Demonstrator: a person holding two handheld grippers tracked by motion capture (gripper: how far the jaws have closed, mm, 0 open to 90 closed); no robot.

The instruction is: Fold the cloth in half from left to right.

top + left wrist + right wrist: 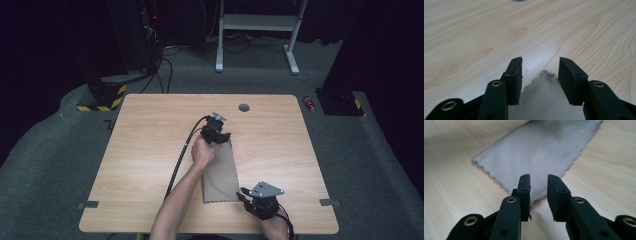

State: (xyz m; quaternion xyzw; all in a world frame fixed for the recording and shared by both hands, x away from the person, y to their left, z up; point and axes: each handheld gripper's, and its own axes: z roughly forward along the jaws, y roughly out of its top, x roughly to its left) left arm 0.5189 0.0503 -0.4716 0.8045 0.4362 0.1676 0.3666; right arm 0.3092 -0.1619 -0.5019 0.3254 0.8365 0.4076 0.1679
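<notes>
A grey-brown cloth (220, 172) with pinked edges lies flat as a long strip on the wooden table (150, 150). My left gripper (223, 136) hovers at the cloth's far end. In the left gripper view its jaws (540, 61) stand open, with the cloth's far corner (545, 98) lying on the table between them, untouched by the pads. My right gripper (245, 193) sits at the cloth's near right corner. In the right gripper view its jaws (538, 177) are open by a narrow gap just above the cloth's edge (536, 147), and nothing is pinched.
A round grey grommet (244, 107) sits in the table near its far edge. Tape tabs mark the left (88, 204) and right (327, 202) near corners. On the floor beyond are a red can (309, 103) and a white desk frame (255, 30).
</notes>
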